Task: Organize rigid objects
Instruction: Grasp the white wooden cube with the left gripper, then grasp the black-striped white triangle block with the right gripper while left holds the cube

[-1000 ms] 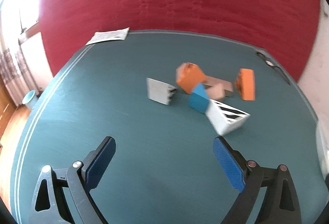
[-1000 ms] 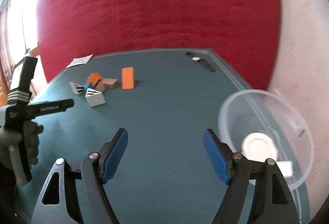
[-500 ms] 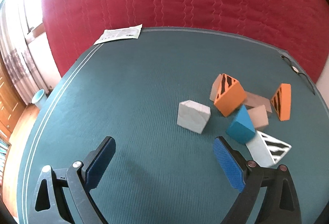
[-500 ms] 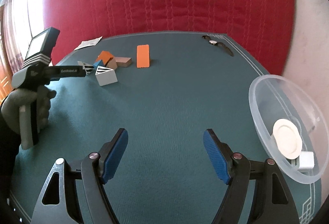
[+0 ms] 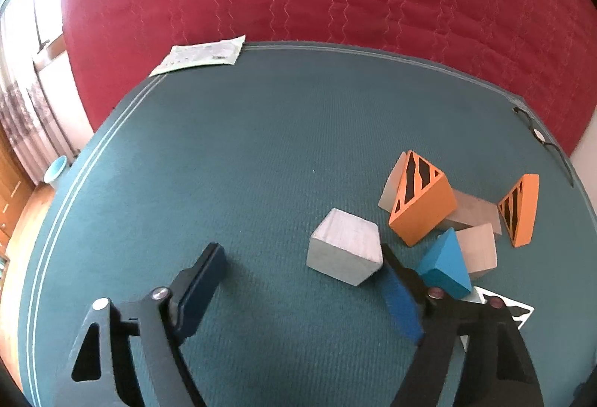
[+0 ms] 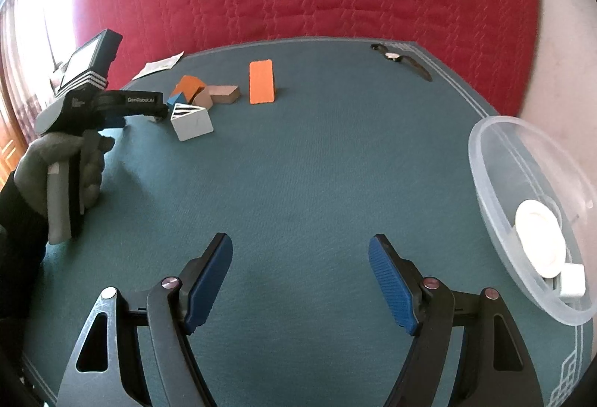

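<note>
A pile of blocks lies on the green table (image 5: 242, 164). In the left wrist view my left gripper (image 5: 304, 285) is open, low over the table, with a grey block (image 5: 345, 252) just ahead between the fingers, close to the right finger (image 5: 401, 299). Right of it lie a blue wedge (image 5: 444, 265), a striped orange wedge (image 5: 421, 200), tan blocks (image 5: 479, 248), a second orange wedge (image 5: 520, 211) and a white striped wedge (image 5: 503, 308). My right gripper (image 6: 300, 278) is open and empty, far from the pile (image 6: 194, 101). The left gripper's body (image 6: 97, 101) shows there too.
A clear plastic bowl (image 6: 496, 160) holding a white disc (image 6: 539, 237) and a white cube (image 6: 572, 280) stands at the right. A wristwatch (image 6: 401, 60) lies at the far right corner. A paper sheet (image 5: 203, 54) lies at the far left edge. A red quilted wall is behind.
My left gripper has moved forward and down toward the pile; the grey block now sits between its fingers. The right gripper has barely moved.
</note>
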`<state>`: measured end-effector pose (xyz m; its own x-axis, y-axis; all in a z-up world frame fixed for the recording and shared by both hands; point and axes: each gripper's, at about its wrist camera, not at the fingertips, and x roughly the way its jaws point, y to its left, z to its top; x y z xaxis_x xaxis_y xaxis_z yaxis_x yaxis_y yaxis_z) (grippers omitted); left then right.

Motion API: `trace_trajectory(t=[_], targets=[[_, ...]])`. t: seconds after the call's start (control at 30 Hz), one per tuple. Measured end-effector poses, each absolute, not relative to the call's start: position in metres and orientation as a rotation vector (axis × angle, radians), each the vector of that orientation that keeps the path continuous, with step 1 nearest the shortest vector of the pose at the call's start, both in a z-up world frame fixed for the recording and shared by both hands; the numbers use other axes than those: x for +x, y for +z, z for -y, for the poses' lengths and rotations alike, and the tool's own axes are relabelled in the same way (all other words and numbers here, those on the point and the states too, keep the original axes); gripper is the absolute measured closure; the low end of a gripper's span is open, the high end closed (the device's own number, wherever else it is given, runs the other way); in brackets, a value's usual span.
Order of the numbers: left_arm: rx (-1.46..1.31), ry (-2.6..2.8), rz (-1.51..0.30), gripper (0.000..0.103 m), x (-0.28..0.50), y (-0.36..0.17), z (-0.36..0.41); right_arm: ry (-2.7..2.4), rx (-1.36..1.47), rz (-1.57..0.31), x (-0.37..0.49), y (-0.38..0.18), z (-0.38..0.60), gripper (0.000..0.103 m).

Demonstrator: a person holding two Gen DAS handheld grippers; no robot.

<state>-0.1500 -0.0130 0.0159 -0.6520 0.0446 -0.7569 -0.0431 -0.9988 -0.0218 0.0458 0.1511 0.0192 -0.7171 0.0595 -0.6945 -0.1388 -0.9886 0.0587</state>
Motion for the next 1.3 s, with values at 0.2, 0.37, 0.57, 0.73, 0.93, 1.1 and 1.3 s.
trace_trajectory(t=[0.2, 0.37, 0.57, 0.73, 0.93, 1.1, 1.3], targets=[[-1.221, 2.761, -0.005, 0.055, -0.146, 0.020, 0.009, 2.812, -1.177, -0.143, 0.040, 0.015, -0.143, 0.026], [-1.214, 2.741, 0.057, 0.068, -0.144, 0.021, 0.015, 2.825, -1.196, -0.121, 0.033, 0.016, -0.134, 0.026], [-1.194, 2.730, 0.066, 0.069, -0.139, 0.022, 0.018, 2.859, -1.181, -0.115, 0.010, 0.026, -0.123, 0.026], [-1.194, 2.733, 0.088, 0.069, -0.136, 0.022, 0.023, 2.894, -1.194, -0.155, -0.017, 0.031, -0.113, 0.026], [-1.190, 2.744, 0.116, 0.069, -0.135, 0.024, 0.031, 2.935, -1.221, -0.141, -0.060, 0.027, -0.091, 0.026], [-1.192, 2.744, 0.105, 0.069, -0.134, 0.022, 0.030, 2.949, -1.220, -0.109, -0.089, 0.023, -0.083, 0.026], [-1.200, 2.736, 0.115, 0.068, -0.136, 0.022, 0.032, 2.959, -1.235, -0.100, -0.117, 0.021, -0.076, 0.026]])
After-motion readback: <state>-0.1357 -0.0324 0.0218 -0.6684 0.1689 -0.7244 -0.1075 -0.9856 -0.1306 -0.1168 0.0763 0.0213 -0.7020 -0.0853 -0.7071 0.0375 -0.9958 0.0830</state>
